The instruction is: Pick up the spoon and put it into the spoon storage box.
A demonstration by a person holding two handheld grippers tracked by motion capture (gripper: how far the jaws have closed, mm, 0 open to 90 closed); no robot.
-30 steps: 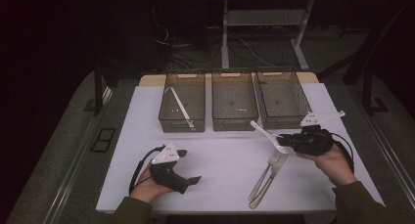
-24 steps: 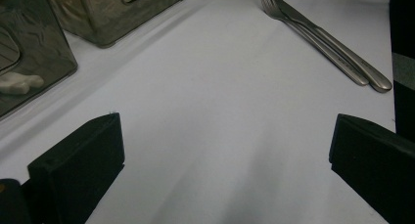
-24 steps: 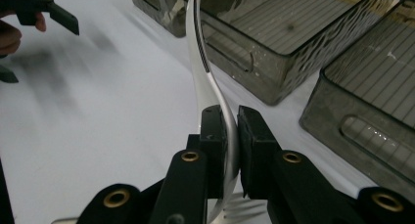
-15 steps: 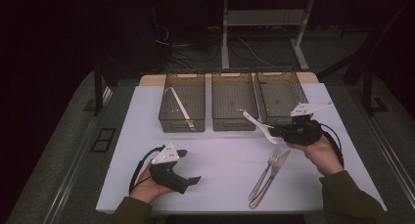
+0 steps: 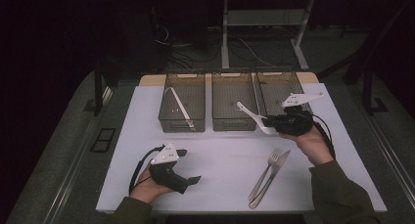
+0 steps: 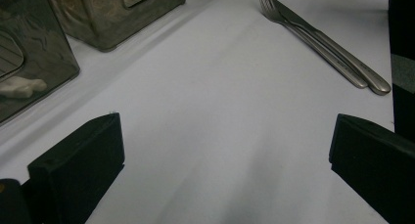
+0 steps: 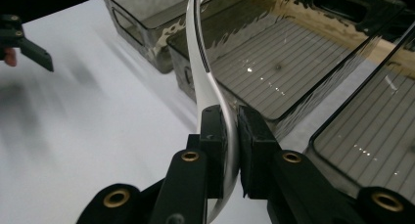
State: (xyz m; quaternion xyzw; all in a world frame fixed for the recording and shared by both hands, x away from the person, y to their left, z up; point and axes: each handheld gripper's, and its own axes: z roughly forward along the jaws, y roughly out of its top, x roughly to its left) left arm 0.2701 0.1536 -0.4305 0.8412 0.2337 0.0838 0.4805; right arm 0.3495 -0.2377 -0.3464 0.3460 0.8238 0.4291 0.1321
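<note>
— What carries everything here?
— A white table, with three dark see-through bins in a row along its far edge: the left bin, the middle bin and the right bin. A white utensil lies slantwise in the left bin.

— And the person's two tools?
— The left gripper rests in the person's hand near the table's near-left corner. In the left gripper view its black jaws stand wide apart over bare white surface, nothing between them. The right gripper is held up near the front edge of the bins, about where the middle bin and the right bin meet.

— Is it holding anything?
— Yes. The right gripper view shows its jaws clamped on the handle of a white plastic spoon. The high view shows the spoon reaching out leftward, its far end over the near-right part of the middle bin.

— Anything smaller on the table?
— A metal fork and a metal knife lie side by side, touching, toward the near-right part of the table, below the right hand.
</note>
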